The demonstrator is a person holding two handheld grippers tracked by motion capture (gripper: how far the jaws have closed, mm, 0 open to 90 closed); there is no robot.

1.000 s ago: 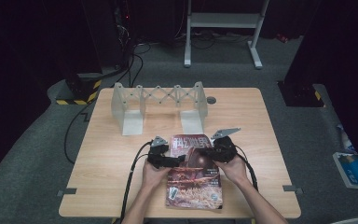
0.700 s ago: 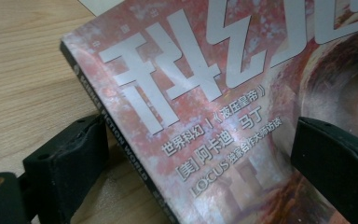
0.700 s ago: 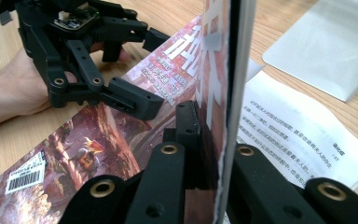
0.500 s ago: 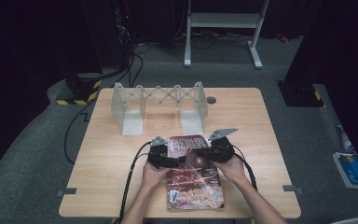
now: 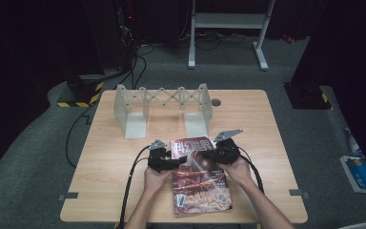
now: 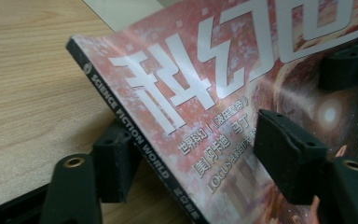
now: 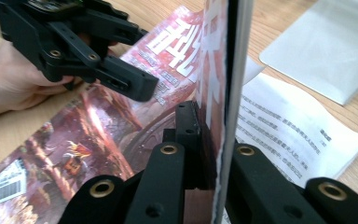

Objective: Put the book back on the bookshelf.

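Observation:
A magazine [image 5: 200, 179] with a red cover and white characters lies near the table's front edge, between two hands. My right gripper [image 7: 214, 135] is shut on its right edge, and the cover [image 7: 214, 56] stands up on edge between the jaws over open printed pages [image 7: 289, 126]. My left gripper [image 6: 200, 149] straddles the spine side. One pad [image 6: 116, 163] sits under the spine [image 6: 121, 116] and the other [image 6: 286, 151] hovers over the cover. Its jaws have just been closing, with the magazine between them, and the upper pad is clear of the cover. In the high view, the left gripper [image 5: 169, 162] and right gripper [image 5: 219, 155] flank the magazine's top.
A white folding rack [image 5: 162, 105] with two flat feet stands at the table's back, with one foot [image 7: 321, 51] just beyond the magazine. A small grey disc [image 5: 215, 101] lies beside it. Black cables [image 5: 133, 176] trail from the grippers off the front edge.
The left gripper's jaws have narrowed around the magazine's spine edge. Both hands and the magazine have stayed in place.

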